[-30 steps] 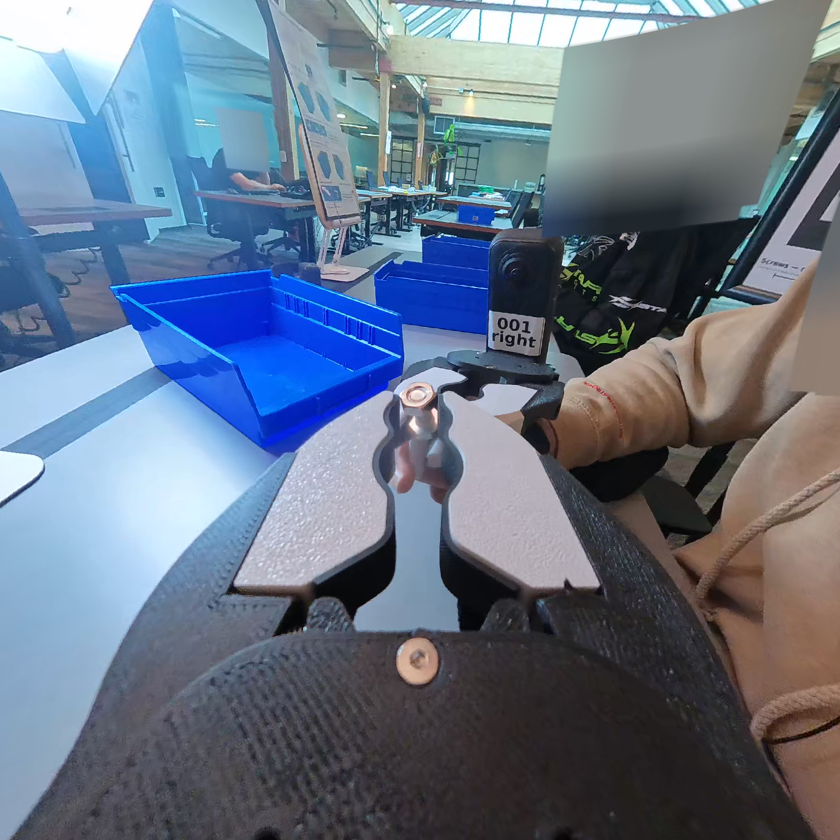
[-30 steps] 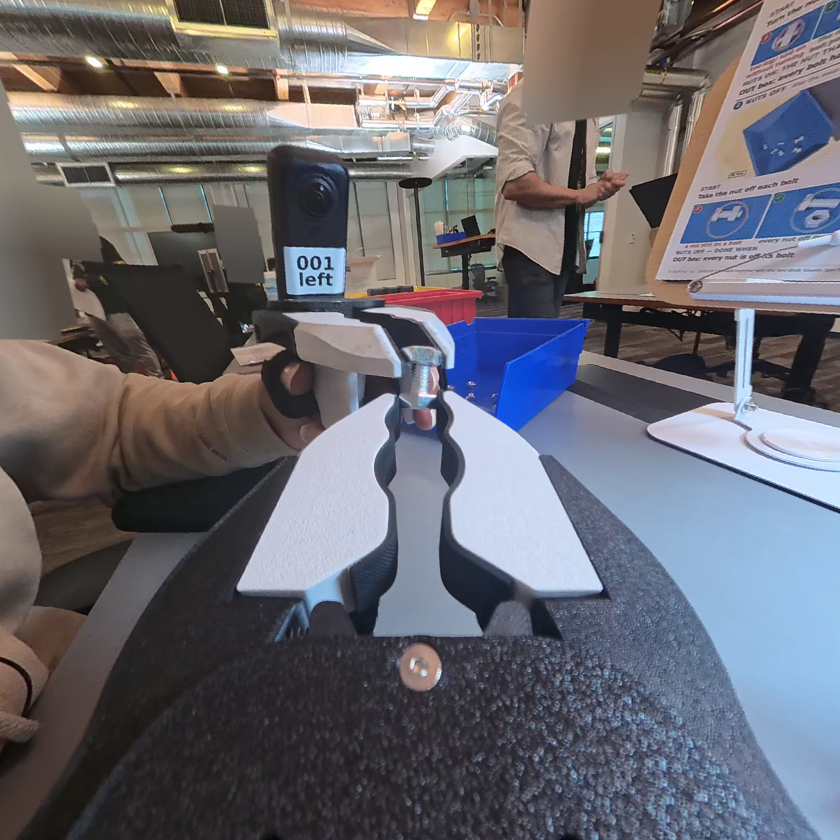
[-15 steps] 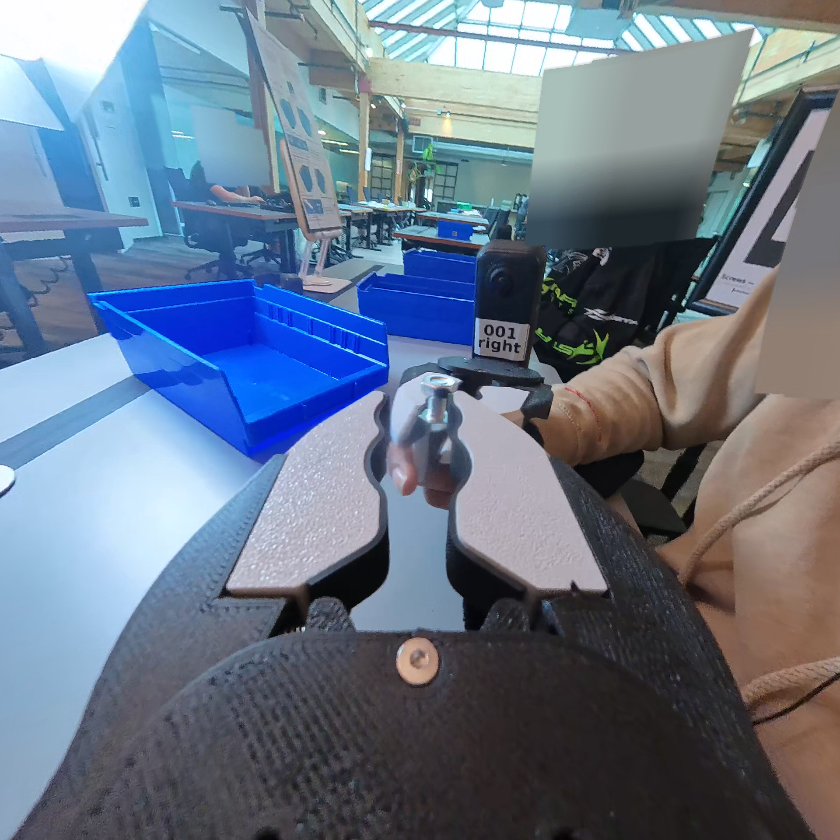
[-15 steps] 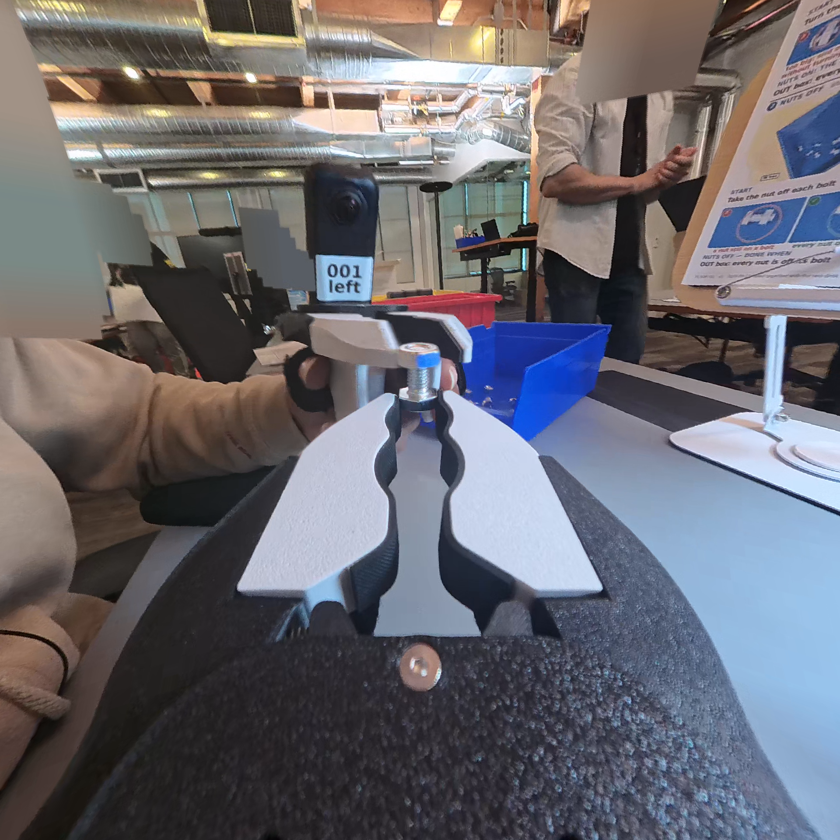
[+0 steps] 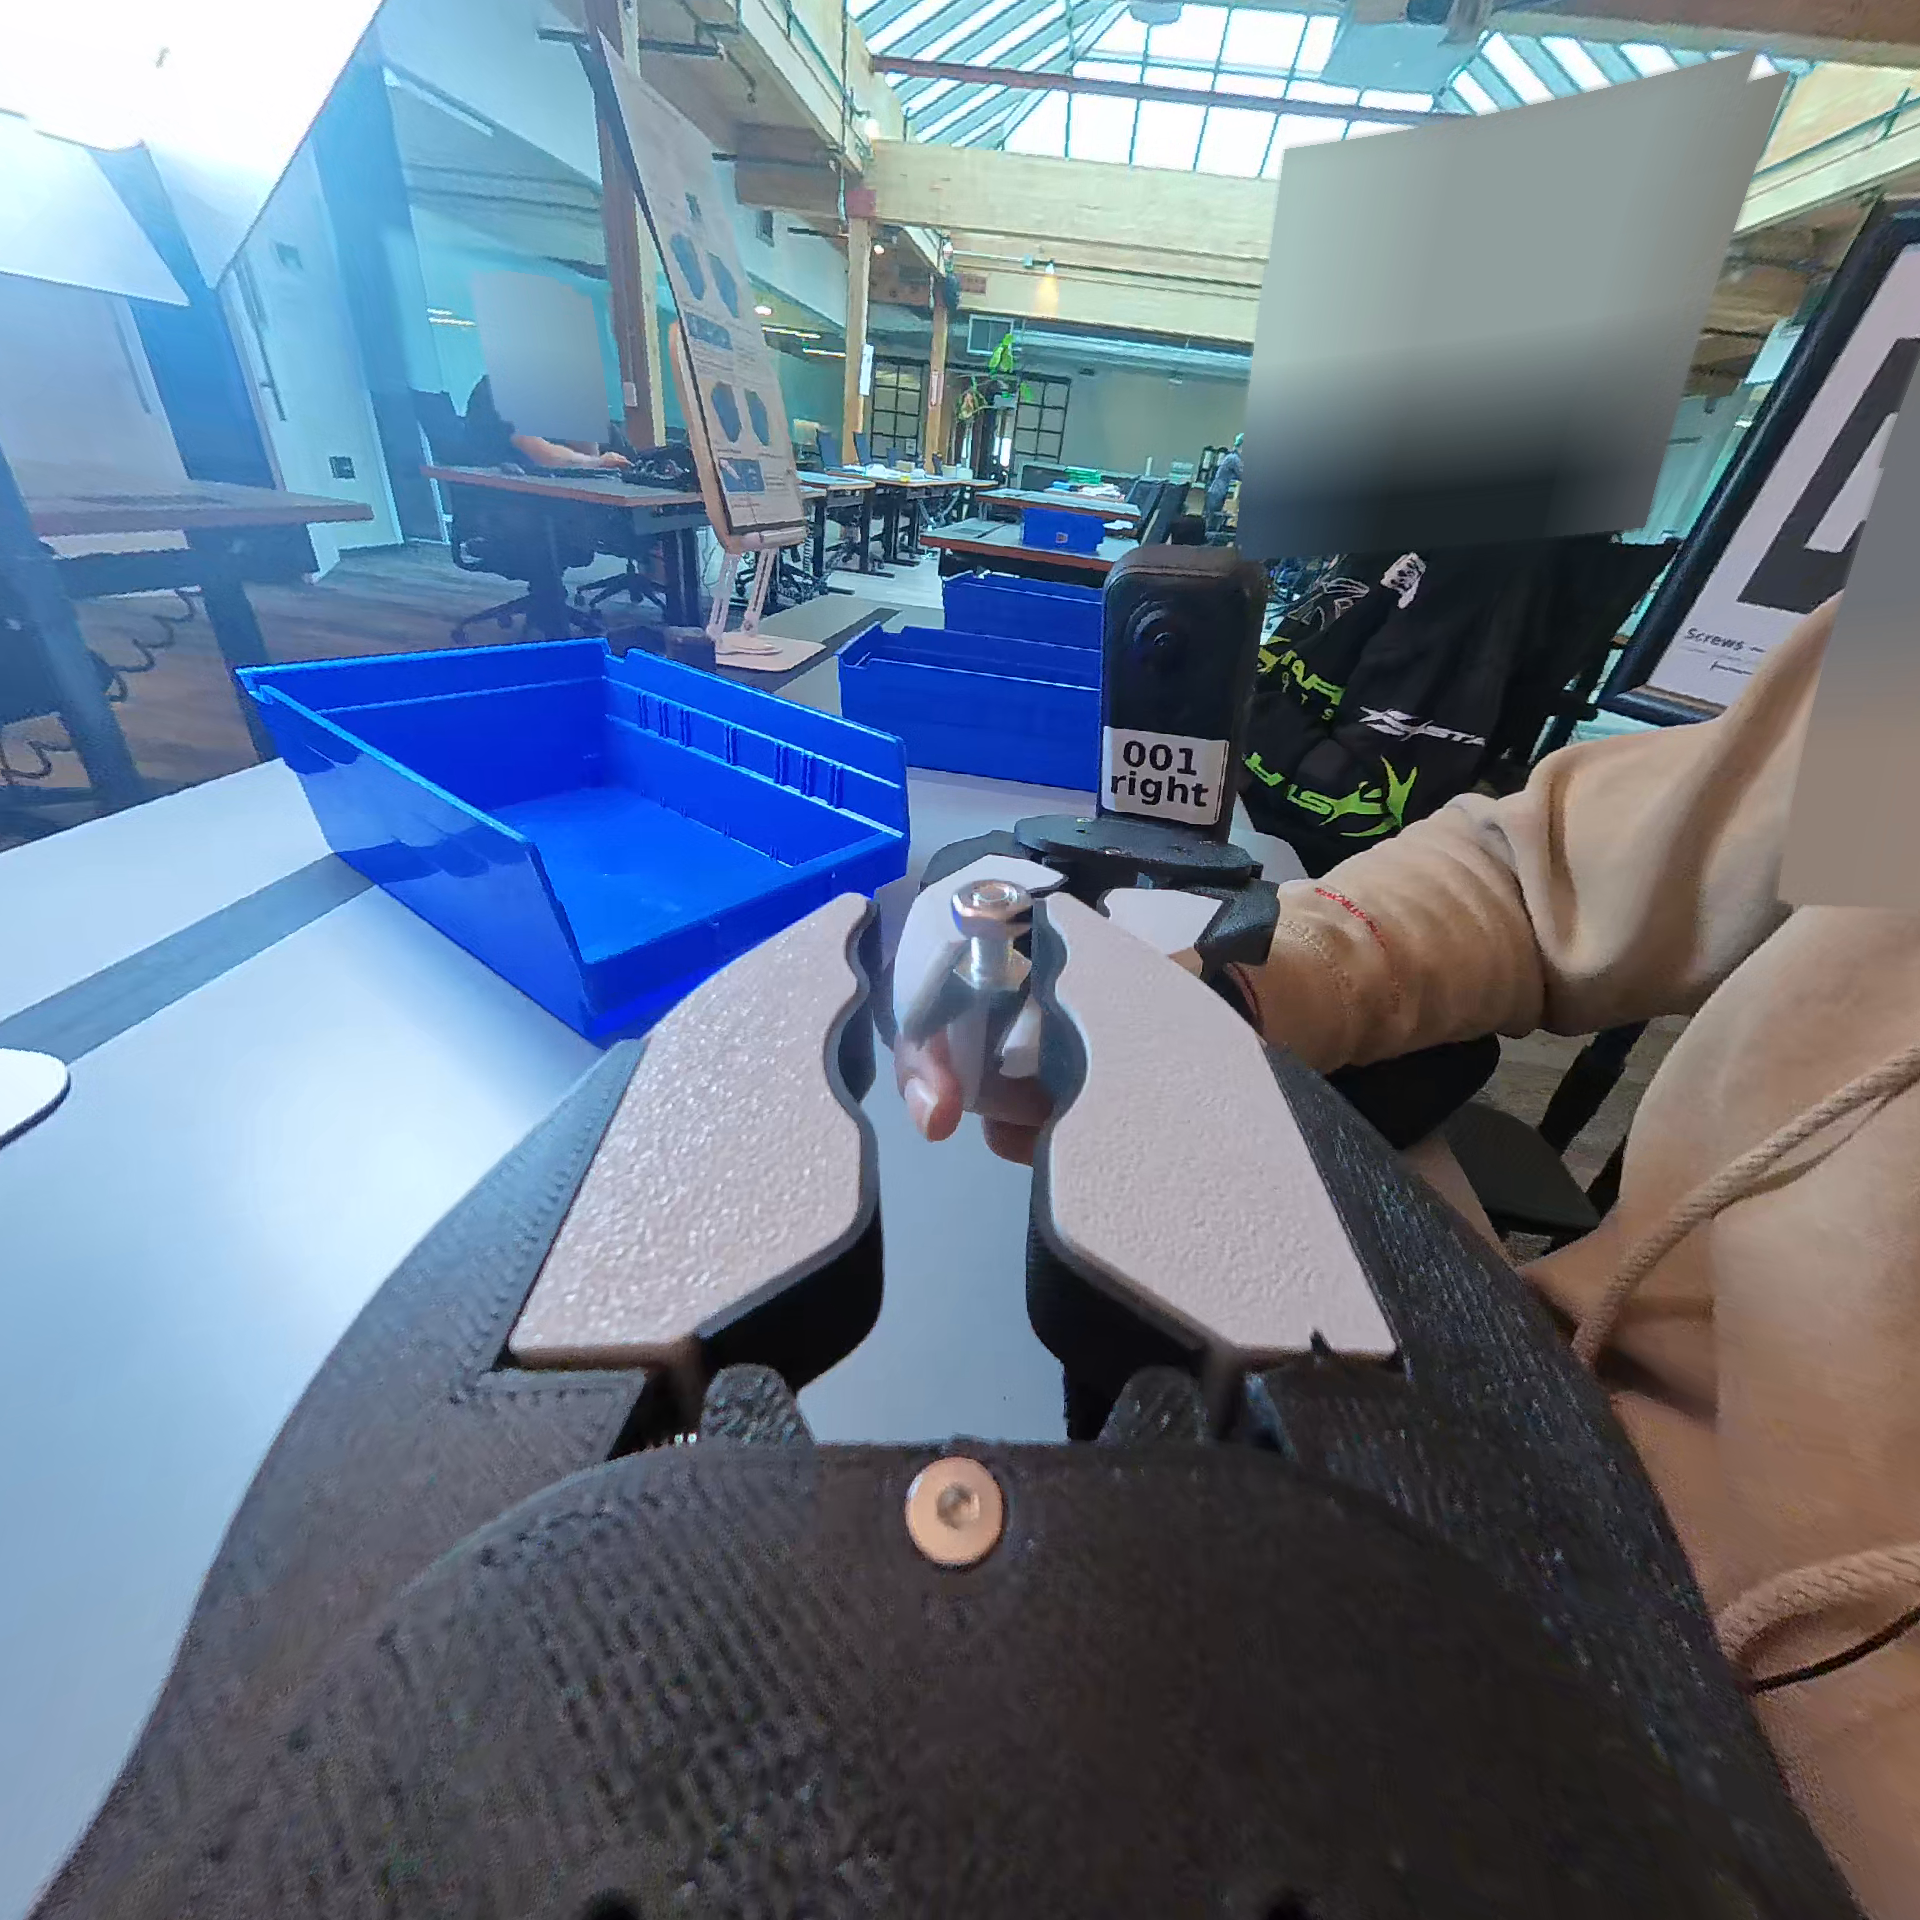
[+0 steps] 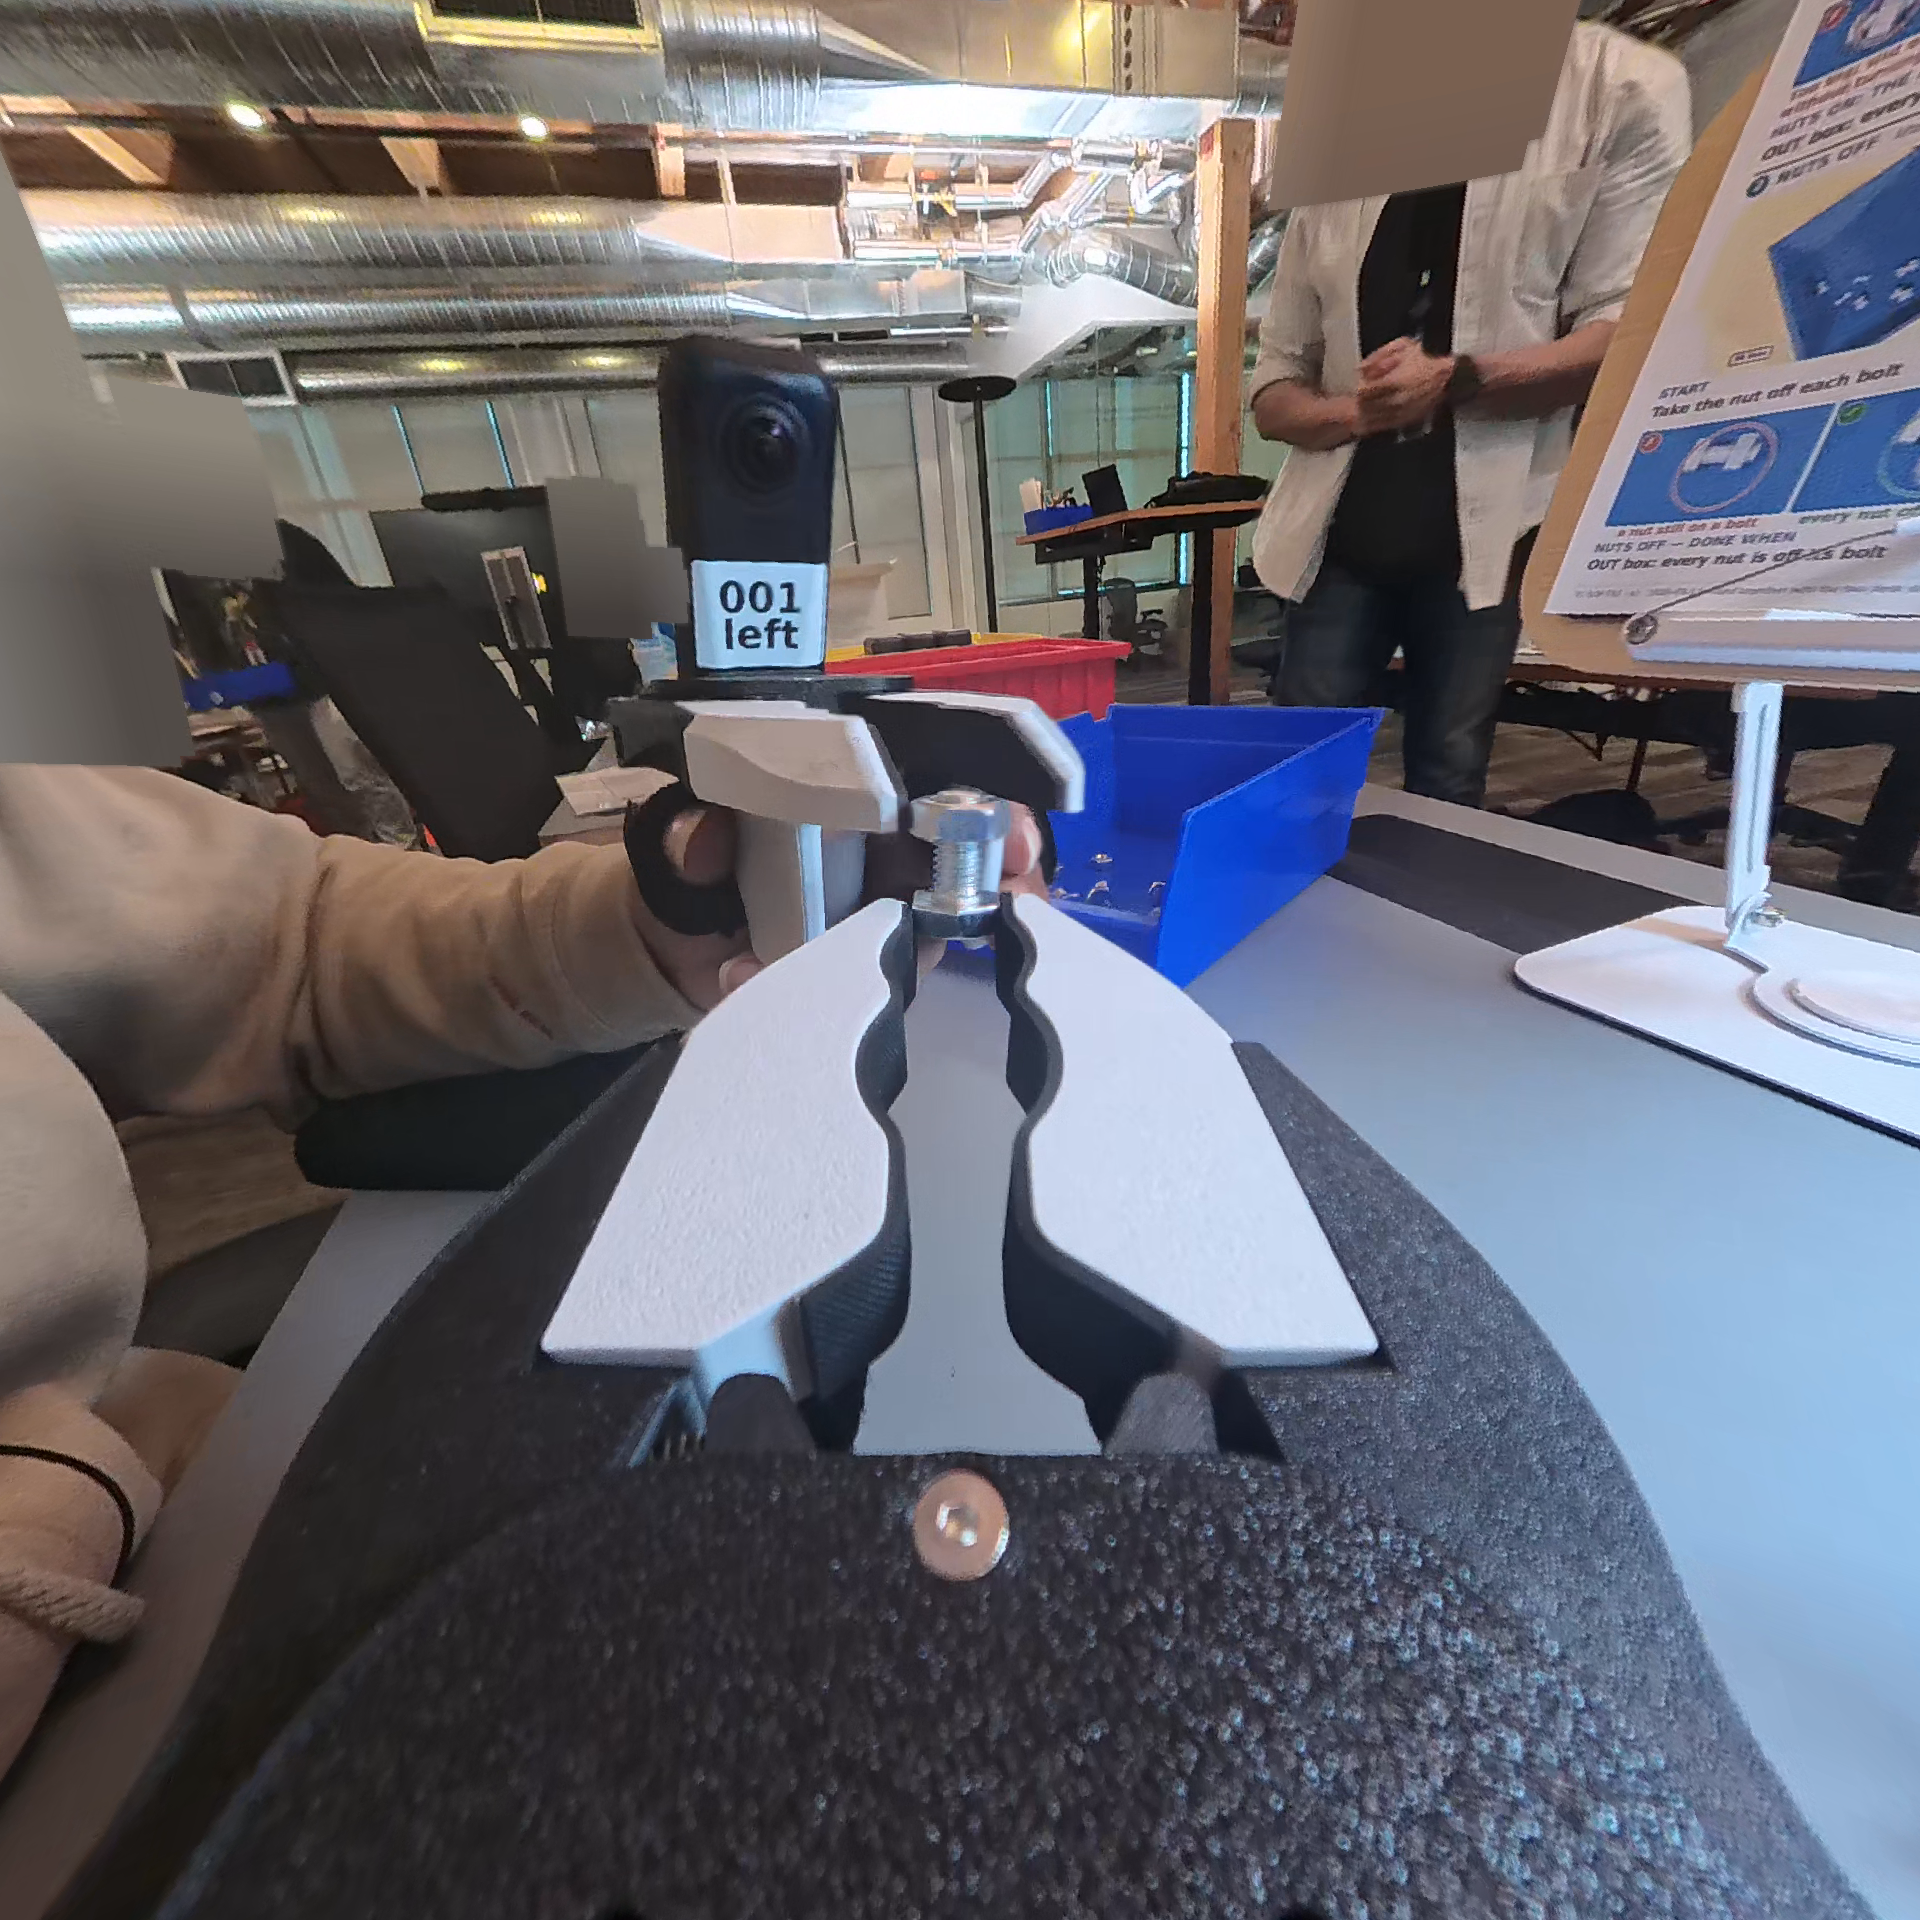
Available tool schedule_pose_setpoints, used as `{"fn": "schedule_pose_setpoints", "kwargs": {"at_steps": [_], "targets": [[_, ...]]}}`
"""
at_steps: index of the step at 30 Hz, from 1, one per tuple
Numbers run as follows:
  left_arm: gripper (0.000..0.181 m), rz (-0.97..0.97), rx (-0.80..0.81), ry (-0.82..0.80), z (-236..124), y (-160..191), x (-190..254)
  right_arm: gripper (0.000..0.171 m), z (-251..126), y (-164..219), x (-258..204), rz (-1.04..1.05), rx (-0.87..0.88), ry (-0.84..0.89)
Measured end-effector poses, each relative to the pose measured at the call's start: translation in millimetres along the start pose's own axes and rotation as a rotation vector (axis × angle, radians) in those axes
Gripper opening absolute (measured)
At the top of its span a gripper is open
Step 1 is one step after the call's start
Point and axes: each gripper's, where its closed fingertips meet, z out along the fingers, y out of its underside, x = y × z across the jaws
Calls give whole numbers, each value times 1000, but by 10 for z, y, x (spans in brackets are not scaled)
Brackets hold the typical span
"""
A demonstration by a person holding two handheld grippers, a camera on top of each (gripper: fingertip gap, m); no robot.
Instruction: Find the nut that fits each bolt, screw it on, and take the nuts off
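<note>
Both grippers meet on one silver steel bolt (image 6: 958,840).
Right gripper (image 6: 956,920) clamps its hex nut (image 6: 954,922) at 12 o'clock; left gripper (image 5: 951,940) pinches the bolt head.

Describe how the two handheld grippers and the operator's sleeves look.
Both grippers, left gripper and right gripper, have textured black printed bodies, pale wavy-edged finger plates and a silver centre screw. Each carries an upright black camera bearing a white label. The sleeves are beige.

Left wrist view: low over the table (image 5: 208,1195), close behind its own fingers, facing the right gripper (image 5: 997,997). Right wrist view: same height, facing the left gripper (image 6: 961,805). Shared: the bolt (image 6: 961,862) between them.
</note>
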Motion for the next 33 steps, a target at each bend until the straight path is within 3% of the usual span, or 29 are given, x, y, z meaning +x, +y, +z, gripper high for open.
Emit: {"fn": "schedule_pose_setpoints", "kwargs": {"at_steps": [2, 9, 12, 13, 14, 15, 21, 25, 26, 33], "targets": [[5, 34, 11, -61, -47, -18, -94, 14, -29, -49, 19, 10, 27, -4], [29, 40, 2, 6, 13, 0, 46, 14, -11, -22, 17, -3, 10, 6], [28, 60, -22, -28, 24, 32, 4, 14, -11, -31, 5, -9, 12, 5], [23, 38, -18, -31, 5, 19, -20, 14, -23, -50, 16, 2, 23, 3], [6, 26, -10, -85, -32, 6, -124, 14, -39, -78, 18, 13, 37, -6], [6, 29, 2, -116, -68, -5, -201, 14, -49, -100, 17, 14, 44, -10], [29, 28, 12, -5, 6, -33, 28, 14, -14, -24, 26, -10, 6, 11], [23, 46, -24, -43, -8, 14, -45, 14, -14, -29, 26, 1, 12, 11], [7, 34, -15, -101, -50, -3, -159, 14, -29, -56, 35, 19, 26, 4], [18, 41, -13, -53, -48, -18, -76, 14, -19, -20, 60, 14, 7, 20]]}}
